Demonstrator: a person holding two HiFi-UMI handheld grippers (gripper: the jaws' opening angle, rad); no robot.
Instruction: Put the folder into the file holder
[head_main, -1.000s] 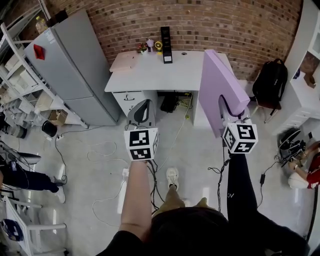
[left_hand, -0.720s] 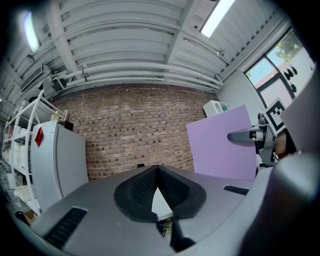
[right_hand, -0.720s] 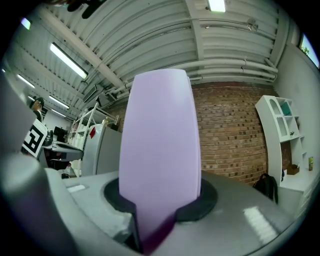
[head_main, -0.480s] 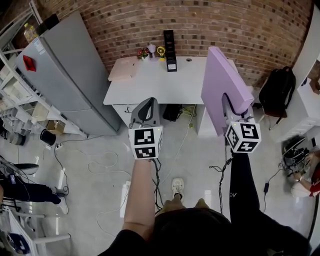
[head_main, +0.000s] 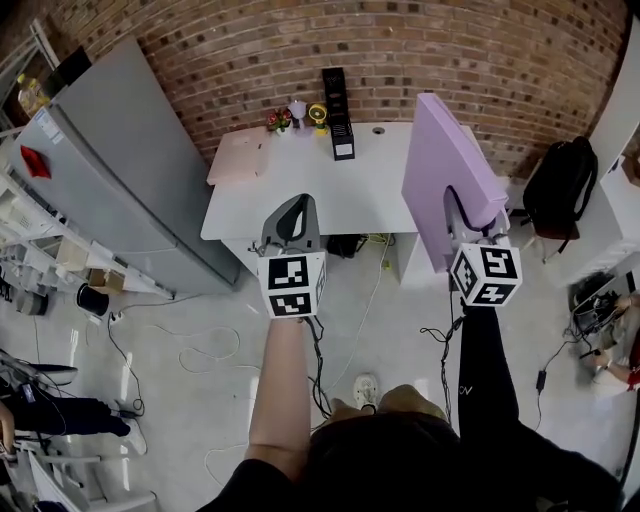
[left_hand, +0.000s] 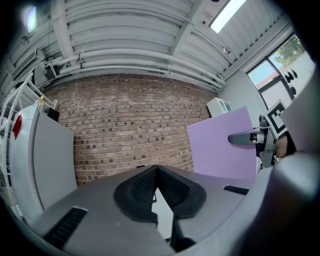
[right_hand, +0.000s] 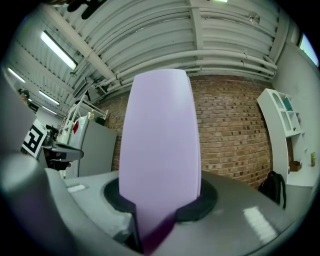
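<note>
A large lilac folder (head_main: 445, 170) stands upright in the air at the right, in front of the white desk (head_main: 300, 185). My right gripper (head_main: 462, 215) is shut on its lower edge; in the right gripper view the folder (right_hand: 160, 160) rises straight out of the jaws. The black file holder (head_main: 337, 100) stands upright at the back middle of the desk. My left gripper (head_main: 290, 222) hangs over the desk's front edge, shut with nothing in it; its pads (left_hand: 157, 187) meet at the tips.
A pink pad (head_main: 238, 158) lies on the desk's left end, small ornaments (head_main: 297, 115) sit by the brick wall. A grey refrigerator (head_main: 110, 180) stands left, a black backpack (head_main: 560, 190) right. Cables (head_main: 200, 345) trail over the floor.
The person has walked forward: desk and file holder are nearer and lower in the head view. Both grippers keep their pose, the folder still upright in the right one.
</note>
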